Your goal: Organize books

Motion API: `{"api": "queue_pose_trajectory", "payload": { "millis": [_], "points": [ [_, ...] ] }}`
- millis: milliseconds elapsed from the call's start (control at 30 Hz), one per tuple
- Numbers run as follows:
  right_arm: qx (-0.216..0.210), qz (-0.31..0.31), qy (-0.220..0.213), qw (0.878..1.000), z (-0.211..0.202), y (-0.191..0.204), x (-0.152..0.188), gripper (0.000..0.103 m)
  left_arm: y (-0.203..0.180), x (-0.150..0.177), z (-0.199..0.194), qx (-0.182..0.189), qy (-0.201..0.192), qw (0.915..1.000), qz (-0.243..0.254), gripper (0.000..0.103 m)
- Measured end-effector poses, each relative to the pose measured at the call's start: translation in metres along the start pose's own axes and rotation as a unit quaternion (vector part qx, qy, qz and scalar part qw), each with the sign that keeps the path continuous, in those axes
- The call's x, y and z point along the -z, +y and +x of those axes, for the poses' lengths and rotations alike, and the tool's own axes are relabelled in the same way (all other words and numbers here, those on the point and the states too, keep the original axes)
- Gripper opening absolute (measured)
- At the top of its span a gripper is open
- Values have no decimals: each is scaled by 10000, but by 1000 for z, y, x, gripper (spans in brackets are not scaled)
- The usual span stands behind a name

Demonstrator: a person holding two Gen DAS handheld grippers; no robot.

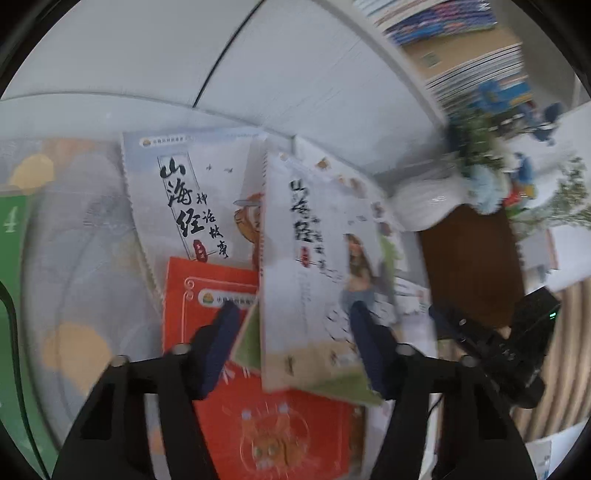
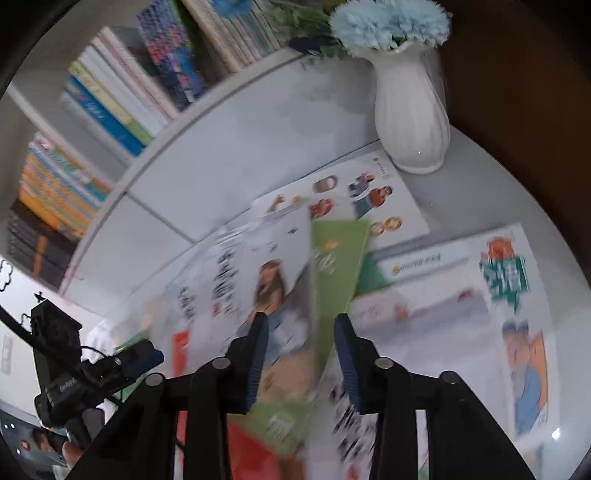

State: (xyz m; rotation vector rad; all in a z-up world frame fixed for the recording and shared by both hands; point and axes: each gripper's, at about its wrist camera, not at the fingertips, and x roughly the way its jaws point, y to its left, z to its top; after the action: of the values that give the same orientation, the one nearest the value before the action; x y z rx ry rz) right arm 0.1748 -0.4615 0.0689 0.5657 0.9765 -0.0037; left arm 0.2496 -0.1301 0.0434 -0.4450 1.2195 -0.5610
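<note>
book (image 2: 284, 295) stands on edge, long axis along right tool (image 2: 301, 354).

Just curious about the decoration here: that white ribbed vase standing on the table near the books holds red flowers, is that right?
Not quite. The white ribbed vase does stand on the table near the books, but its flowers are pale blue, not red. The right wrist view shows this most clearly.
</note>
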Motion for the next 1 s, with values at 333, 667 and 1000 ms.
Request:
{"api": "queue_pose_trajectory", "payload": {
  "millis": [333,667,1000],
  "points": [
    [-233,-535,784,9952,69,21,-9,34,-6,3,26,-227,223,9995,-25,46],
    [-702,-764,1108,9884,12,46,88,34,6,117,-53,-29,288,9990,337,46],
    [-318,-1268,1970,9717,-19,66,242,35,61,243,-97,-233,802,9965,-14,46]
  ]
}}
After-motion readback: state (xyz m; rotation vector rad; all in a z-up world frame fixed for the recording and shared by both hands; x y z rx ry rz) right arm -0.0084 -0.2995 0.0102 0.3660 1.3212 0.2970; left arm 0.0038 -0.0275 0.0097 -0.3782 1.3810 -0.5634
